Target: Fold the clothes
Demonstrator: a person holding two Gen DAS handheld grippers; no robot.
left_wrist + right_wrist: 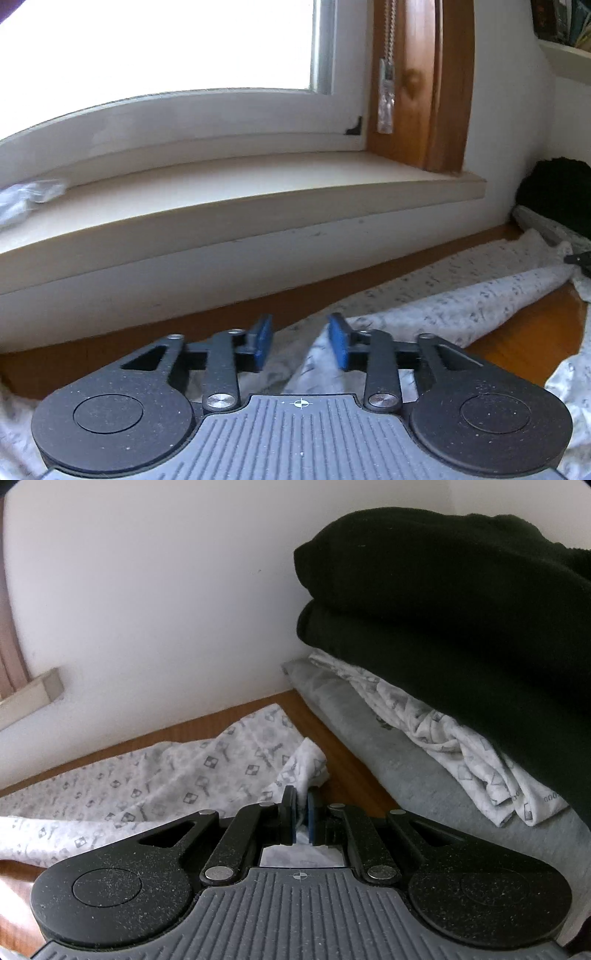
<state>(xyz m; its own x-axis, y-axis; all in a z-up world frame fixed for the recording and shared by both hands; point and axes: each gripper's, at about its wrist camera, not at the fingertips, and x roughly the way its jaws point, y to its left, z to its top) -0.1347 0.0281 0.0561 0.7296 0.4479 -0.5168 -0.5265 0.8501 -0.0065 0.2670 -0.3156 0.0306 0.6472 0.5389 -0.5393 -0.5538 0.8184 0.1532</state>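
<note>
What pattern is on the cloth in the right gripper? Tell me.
White cloth with small grey printed motifs; clearest in right wrist view.

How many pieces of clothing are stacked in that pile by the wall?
3 that I can see: a black garment on top, a white patterned one crumpled beneath it, and a grey one at the bottom, on the wooden surface. The black one may hide more.

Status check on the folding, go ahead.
Left gripper open over the patterned white garment, gripping nothing. Right gripper shut on its bunched corner. Stack of clothes close on the right.
</note>
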